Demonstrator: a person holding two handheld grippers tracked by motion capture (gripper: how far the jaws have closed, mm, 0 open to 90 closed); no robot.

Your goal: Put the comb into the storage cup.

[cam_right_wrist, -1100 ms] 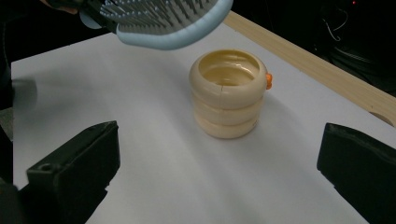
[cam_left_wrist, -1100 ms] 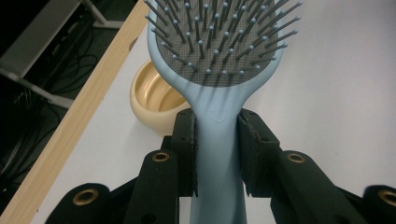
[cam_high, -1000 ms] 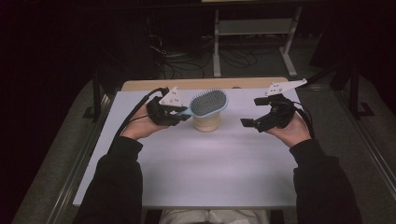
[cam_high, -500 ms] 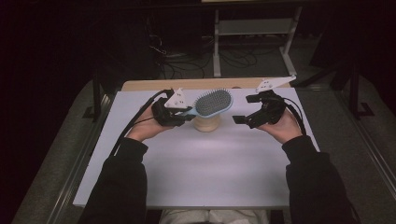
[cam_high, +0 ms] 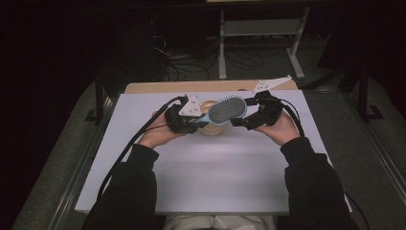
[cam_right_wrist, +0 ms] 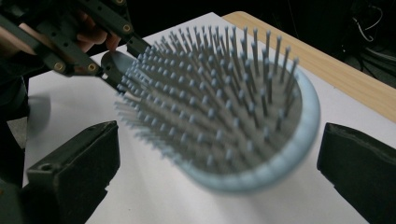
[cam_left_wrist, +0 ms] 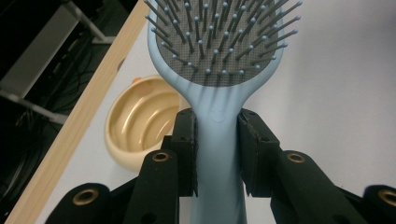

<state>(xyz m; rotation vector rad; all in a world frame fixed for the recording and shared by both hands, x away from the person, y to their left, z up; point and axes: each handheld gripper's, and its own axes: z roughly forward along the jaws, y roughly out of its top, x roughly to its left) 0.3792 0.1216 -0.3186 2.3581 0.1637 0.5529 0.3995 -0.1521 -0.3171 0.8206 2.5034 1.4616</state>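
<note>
High view shows the person's two forearms reaching in from the near edge of the desk, each hand carrying a hand-held gripper; the left hand-held gripper has its jaws clamped on the pale blue handle of a hairbrush, and the left gripper view confirms it, with both black pads pressed flat against the narrow neck of the brush just below the bristle pad; holding it there, close to the head, would give firm control of where the bristles point. The brush sits lifted off the desk, roughly level, bristles up, over a small tan bowl that rests on the white sheet near the far wooden edge; in the left gripper view that bowl lies below and beside the handle, not touching it. The right hand-held gripper stands at the rounded end of the brush with its jaws spread wide; the right gripper view has the brush head lying between the two pads with clear gaps on both sides, so nothing is gripped yet; my reading is that it is lined up to take the head so the brush can pass from one hand to the other.
</note>
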